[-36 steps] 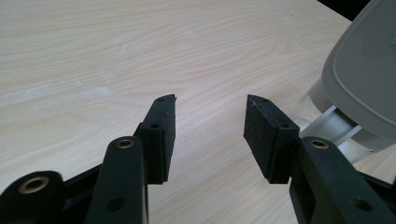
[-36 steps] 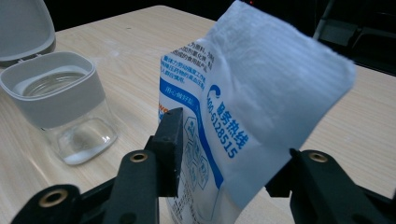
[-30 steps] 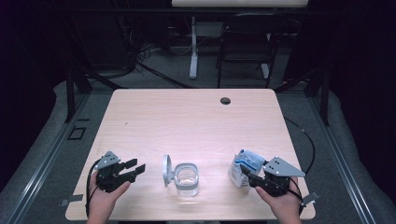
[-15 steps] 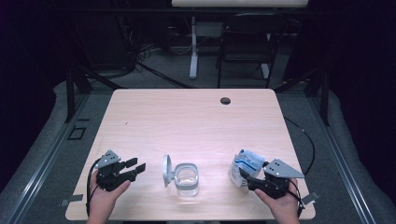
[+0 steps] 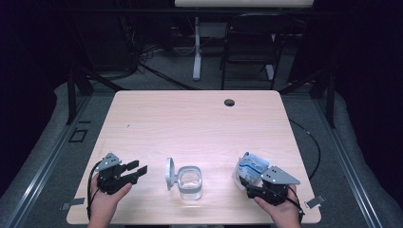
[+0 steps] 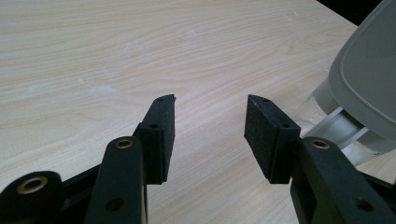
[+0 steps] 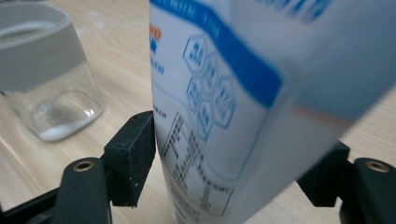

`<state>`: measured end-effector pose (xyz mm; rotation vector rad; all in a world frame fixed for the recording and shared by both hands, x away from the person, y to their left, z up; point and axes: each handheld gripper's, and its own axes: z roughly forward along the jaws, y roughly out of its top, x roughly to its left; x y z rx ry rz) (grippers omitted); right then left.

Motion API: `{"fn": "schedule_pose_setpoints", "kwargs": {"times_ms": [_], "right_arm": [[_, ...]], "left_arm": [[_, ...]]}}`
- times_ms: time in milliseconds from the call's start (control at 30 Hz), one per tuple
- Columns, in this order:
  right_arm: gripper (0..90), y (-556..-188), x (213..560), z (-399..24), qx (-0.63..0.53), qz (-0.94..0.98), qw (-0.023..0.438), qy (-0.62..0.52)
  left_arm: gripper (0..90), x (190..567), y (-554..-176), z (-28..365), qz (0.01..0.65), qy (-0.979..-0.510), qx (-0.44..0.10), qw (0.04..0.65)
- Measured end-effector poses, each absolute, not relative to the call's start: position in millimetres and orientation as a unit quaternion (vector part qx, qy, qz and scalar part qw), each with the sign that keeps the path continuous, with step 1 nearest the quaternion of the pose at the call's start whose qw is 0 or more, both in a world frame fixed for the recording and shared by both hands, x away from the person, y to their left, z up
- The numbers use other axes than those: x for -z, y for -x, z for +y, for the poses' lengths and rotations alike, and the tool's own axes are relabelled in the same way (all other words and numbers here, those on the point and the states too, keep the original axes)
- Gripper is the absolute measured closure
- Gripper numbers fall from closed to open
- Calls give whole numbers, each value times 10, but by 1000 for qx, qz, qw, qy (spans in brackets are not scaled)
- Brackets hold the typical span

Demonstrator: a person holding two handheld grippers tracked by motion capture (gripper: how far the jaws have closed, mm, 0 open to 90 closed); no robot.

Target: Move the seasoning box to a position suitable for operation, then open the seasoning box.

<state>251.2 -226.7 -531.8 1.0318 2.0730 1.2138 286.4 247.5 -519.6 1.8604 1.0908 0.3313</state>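
Observation:
A white and blue pouch stands upright at the table's front right. My right gripper sits around its lower part. In the right gripper view the pouch fills the gap of the right gripper; its jaws have just been opening and stand wide, and one pad lies at the pouch's edge without squeezing it. A clear glass jar with a hinged grey lid flipped up stands front centre. My left gripper rests left of it, open and empty, the lid just beyond its jaws.
The wooden table has a dark cable hole near its far edge. Beyond the table stand a chair and a white stand on the floor. The jar is to the left of the pouch in the right gripper view.
The right hand and gripper shifted slightly toward the front edge beside the pouch. The left gripper, the jar and the pouch stayed where they were.

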Motion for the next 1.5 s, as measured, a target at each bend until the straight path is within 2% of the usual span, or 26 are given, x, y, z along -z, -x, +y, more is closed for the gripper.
{"fn": "schedule_pose_setpoints", "kwargs": {"times_ms": [100,600,1500], "right_arm": [[318,-2521,5385,-2243,-437,776,253,-379],[330,-2526,5557,-2222,-416,787,247,-383],[322,-2581,5797,-2277,-397,795,230,-398]], "left_arm": [[534,5187,-2864,2480,445,-755,-135,463],[533,5204,-2864,2484,450,-753,-131,461],[528,5203,-2868,2471,452,-752,-132,462]]}}
